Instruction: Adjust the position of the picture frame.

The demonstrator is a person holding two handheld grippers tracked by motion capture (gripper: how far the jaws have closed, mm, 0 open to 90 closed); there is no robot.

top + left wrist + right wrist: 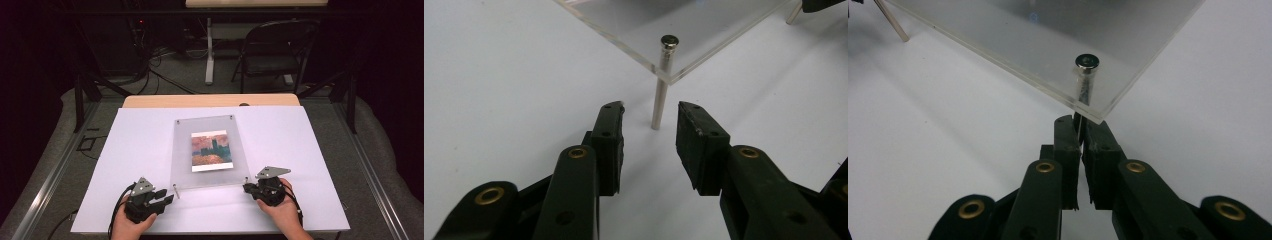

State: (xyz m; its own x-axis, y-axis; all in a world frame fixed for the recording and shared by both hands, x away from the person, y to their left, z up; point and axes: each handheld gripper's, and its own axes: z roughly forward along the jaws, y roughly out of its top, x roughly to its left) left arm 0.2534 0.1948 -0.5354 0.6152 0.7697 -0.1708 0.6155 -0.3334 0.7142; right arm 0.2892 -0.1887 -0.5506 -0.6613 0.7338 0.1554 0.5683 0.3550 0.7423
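Note:
A clear acrylic frame (pixel 182 165) holding a sunset picture (pixel 211 150) stands on thin metal pins on the white board (pixel 300 150). My left gripper (pixel 167 196) lies near the frame's front-left corner. In the left gripper view the left gripper (pixel 651 109) is open, with the front-left pin (pixel 663 80) just beyond its fingertips and untouched. My right gripper (pixel 246 187) is at the front-right corner. In the right gripper view the right gripper (pixel 1079 122) is shut on the front-right pin (pixel 1086 75) below the acrylic plate (pixel 1048 30).
The white board covers a wooden table (pixel 210 100) with its far edge showing. A black folding chair (pixel 275 50) and cables sit on the floor behind. Metal rails (pixel 55 170) run along both sides. The board stays bare left and right of the frame.

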